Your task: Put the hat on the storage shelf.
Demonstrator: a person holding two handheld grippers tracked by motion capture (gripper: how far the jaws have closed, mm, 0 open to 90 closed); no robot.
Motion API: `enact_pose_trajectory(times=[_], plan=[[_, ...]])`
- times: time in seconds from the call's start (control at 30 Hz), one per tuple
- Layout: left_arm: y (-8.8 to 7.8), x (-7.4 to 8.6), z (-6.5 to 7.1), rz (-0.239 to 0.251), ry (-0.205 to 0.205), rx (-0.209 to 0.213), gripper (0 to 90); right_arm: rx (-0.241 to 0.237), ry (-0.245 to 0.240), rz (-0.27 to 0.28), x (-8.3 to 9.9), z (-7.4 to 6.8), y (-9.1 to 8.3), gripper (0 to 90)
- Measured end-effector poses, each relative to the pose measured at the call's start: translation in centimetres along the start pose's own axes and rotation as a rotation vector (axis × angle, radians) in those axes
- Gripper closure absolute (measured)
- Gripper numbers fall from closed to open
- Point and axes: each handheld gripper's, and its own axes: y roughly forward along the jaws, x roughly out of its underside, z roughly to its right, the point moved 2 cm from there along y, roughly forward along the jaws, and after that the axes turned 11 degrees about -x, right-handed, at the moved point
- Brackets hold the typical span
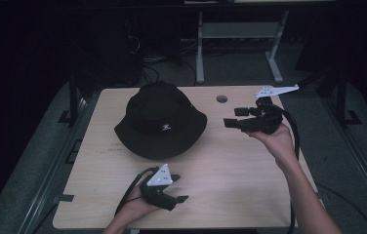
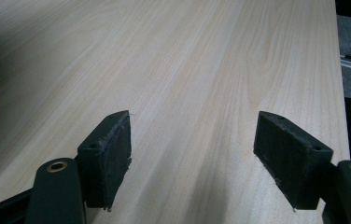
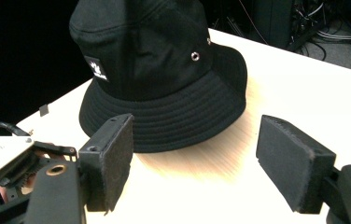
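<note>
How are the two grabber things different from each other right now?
The right gripper is held up beside the black hat and aims at it; the left gripper sits low near the table's front edge, aiming across bare wood. Both have open jaws and hold nothing.

Room: we see it dim, background near black in the high view.
Table (image 1: pixel 230 161): lit from above, palest thing we see.
Glare: tabletop washes out in the right gripper view.
Shadow: soft, beneath the hat (image 3: pixel 164 88).
Focus: near pads slightly soft.
</note>
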Motion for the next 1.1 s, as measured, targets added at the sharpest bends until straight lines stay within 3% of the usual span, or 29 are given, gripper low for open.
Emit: enact_pose_trajectory(times=[0.6,1.1], plan=[[-0.1,0.0,0.0,-0.003,-0.001,-0.006,27.0,0.021,0.035,-0.007,3.6,0.8,-1.7,25.3],[-0.2,0.1,-0.1,-0.004,-0.007,-0.012,26.8,0.044,0.105,-0.018,8.0,2.0,-3.1,25.2]])
